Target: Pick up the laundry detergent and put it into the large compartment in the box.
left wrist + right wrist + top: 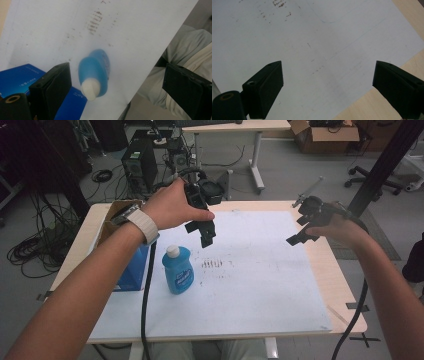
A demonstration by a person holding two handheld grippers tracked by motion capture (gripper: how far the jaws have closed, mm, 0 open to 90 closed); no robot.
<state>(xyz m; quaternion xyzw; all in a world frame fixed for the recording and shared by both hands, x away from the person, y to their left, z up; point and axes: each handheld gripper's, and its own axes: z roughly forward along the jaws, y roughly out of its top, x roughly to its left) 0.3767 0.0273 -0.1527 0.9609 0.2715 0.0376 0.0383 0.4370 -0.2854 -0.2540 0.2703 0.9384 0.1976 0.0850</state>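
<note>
A small blue bottle [178, 269] with a white cap stands upright on the white sheet [260, 285] at the table's left. My left gripper [207, 234] hangs in the air above and behind it, open, pointing down at it. In the left gripper view the bottle [96, 71] lies between and beyond the wide-spread jaws, cap nearest the camera. My right gripper [298, 238] hovers over the right part of the sheet, open, with nothing between its jaws. The right gripper view looks down on the bare white sheet [312, 50].
A blue box [134, 270] stands just left of the bottle, against an open cardboard box [116, 215] at the table's left edge. Dark smudges [212, 264] mark the sheet's middle. Cables trail from both grippers over the front edge. Beyond the table are a computer tower [140, 165] and a desk.
</note>
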